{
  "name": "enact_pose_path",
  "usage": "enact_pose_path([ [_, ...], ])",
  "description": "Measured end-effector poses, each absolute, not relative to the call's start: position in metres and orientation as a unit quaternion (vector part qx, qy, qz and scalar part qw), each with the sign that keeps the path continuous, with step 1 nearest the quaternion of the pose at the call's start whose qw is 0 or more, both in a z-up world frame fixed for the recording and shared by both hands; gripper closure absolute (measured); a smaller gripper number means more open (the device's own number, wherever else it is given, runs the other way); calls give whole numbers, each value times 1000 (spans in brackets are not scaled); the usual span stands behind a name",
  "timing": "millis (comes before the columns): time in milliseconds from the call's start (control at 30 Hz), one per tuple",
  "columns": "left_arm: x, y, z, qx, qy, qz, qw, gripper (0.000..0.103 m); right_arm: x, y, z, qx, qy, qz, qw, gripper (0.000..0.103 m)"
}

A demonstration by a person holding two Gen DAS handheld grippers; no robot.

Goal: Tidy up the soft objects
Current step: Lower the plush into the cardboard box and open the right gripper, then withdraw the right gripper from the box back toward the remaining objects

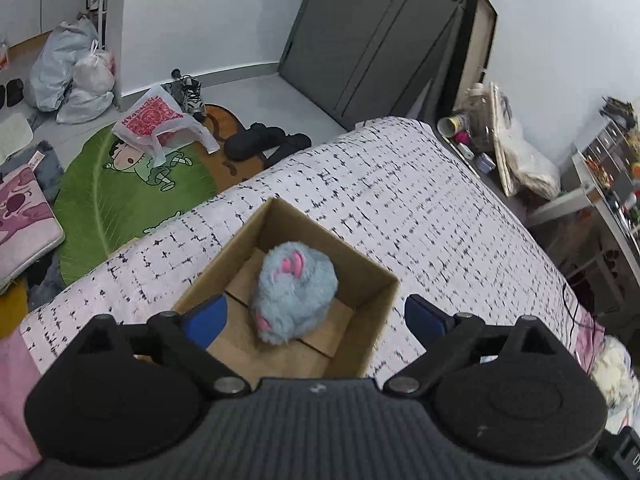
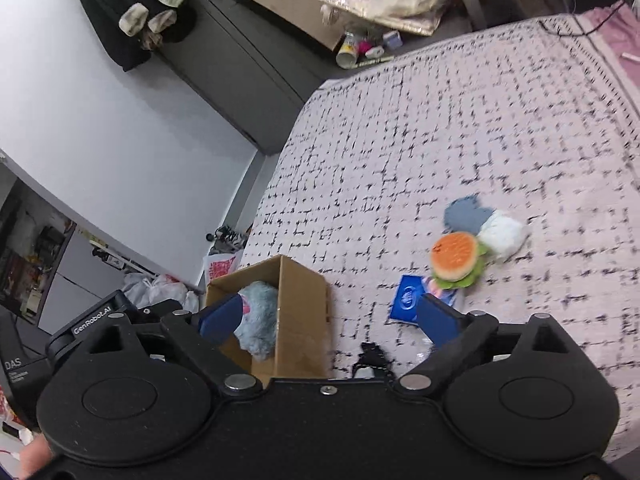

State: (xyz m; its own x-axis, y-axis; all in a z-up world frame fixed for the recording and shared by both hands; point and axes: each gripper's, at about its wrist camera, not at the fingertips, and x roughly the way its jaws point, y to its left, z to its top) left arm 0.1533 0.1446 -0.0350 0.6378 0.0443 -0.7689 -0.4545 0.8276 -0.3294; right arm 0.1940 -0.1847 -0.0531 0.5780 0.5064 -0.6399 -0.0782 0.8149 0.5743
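Overhead, my left hand-held gripper (image 1: 316,318) hung open above the cardboard box (image 1: 362,304) on the bed (image 1: 420,208), blue plush (image 1: 294,290) already inside; my right hand-held gripper (image 2: 328,318), also open and empty, should, I judged, approach the burger toy (image 2: 456,258) squarely, gripping gently.

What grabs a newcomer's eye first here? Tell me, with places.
The fluffy blue plush with pink patches, lying inside the open cardboard box on the patterned bedspread, directly below the open left tongs. Next, the burger toy on the bed beyond the open right tongs, touching a white plush.
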Motion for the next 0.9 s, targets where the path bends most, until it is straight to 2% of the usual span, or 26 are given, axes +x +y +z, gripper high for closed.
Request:
enact_pose_path([
  [133, 143, 130, -23, -245, 394, 134, 876, 2, 185, -200, -46, 249, 411, 170, 861, 0],
  [500, 121, 96, -5, -228, 394, 116, 883, 2, 163, -236, -32, 231, 393, 177, 873, 0],
  [900, 102, 53, -7, -203, 413, 95, 883, 2, 147, -258, -44, 224, 411, 174, 867, 0],
])
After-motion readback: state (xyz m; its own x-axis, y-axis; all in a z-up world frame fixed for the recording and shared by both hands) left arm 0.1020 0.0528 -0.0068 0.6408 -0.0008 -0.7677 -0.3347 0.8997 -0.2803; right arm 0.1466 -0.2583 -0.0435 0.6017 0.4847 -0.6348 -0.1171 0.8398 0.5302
